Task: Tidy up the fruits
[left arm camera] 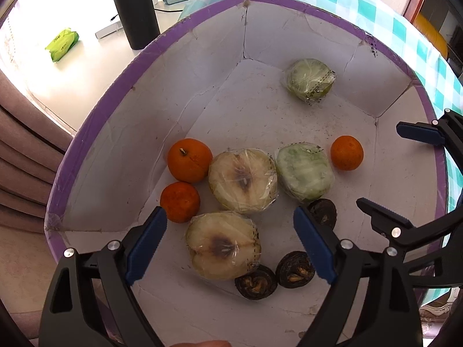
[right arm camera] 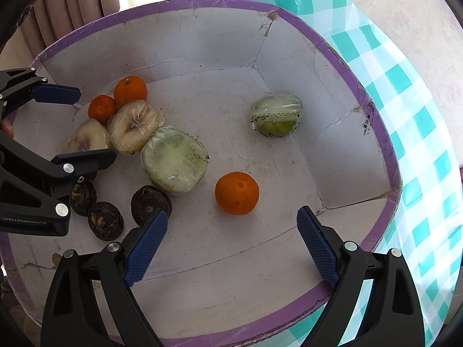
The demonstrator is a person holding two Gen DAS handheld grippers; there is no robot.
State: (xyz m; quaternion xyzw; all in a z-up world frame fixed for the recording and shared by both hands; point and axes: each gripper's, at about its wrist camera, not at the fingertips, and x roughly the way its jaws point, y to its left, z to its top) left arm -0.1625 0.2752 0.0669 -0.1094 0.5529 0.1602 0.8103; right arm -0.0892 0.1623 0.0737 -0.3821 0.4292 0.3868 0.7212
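A: Both sets of jaws stand released, nothing between the pads. Left gripper (left arm camera: 230, 241) hangs over the wrapped pale half-fruit (left arm camera: 223, 245), directly below it inside the box (left arm camera: 202, 29). That half lies cut face up, long axis roughly across the jaws.

B: And the right gripper (right arm camera: 231, 244)?

A: The lone orange (right arm camera: 236, 193) sits just ahead of it, apart from its two fellows (right arm camera: 130, 91) far left. The right hand is the nearer.

B: Surfaces?

A: Orange: round, dimpled skin. Cling film on the green halves (right arm camera: 175, 163): glossy, likely slippery. Dark rough bulbs (right arm camera: 105, 219), three, grouped.
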